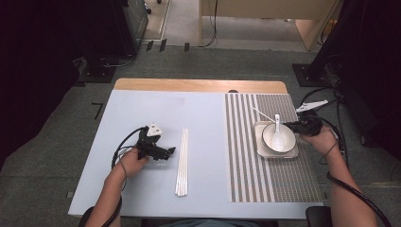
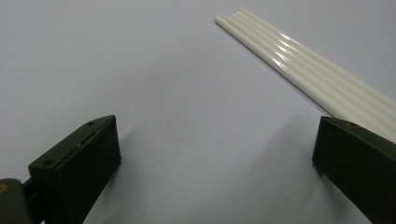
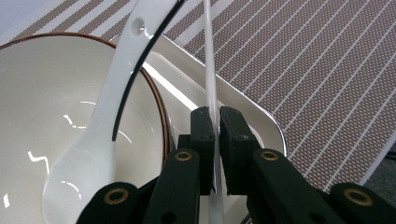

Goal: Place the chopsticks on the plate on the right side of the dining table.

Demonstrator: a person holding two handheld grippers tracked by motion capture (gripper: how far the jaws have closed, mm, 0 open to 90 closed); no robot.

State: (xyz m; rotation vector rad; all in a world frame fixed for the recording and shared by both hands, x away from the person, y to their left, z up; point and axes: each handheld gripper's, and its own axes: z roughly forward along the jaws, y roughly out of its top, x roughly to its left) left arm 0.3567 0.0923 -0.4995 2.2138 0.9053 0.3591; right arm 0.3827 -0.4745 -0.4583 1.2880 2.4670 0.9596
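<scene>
Two grippers: one is held in each hand over the table (image 1: 142, 198), and every place below is given relative to the bowl (image 1: 269, 137).
Right gripper (image 3: 214, 140): the jaws are pressed shut on one white chopstick (image 3: 208, 56), which is pinched between them and runs up and away past the rim of the bowl.
Right gripper, high view (image 1: 293, 126): it is seen just right of the bowl, with the held chopstick slanting away up-left beyond the bowl's far edge.
Spoon (image 3: 102, 116): a white spoon is laid inside the bowl, its handle leaning out over the far rim, close beside the held chopstick.
Tray (image 3: 252, 112): the bowl is carried on a white square tray directly beneath it.
Mat (image 1: 246, 170): a striped mat is spread under the tray and bowl.
Left gripper (image 2: 215, 163): the jaws are spread wide apart with nothing between them, hovering low over bare table well left of the bowl.
Left gripper, high view (image 1: 168, 151): it is pointed toward the remaining chopsticks.
Remaining chopsticks (image 1: 182, 163): a row of white chopsticks is left side by side on the table, left of the bowl and off the mat, just beyond the left gripper's tips.
Progress: one chopstick is judged to be mid-placement at the bowl; it is not yet let go.
Left to do: the row on the table is judged to be untouched, so most of the carrying remains.
</scene>
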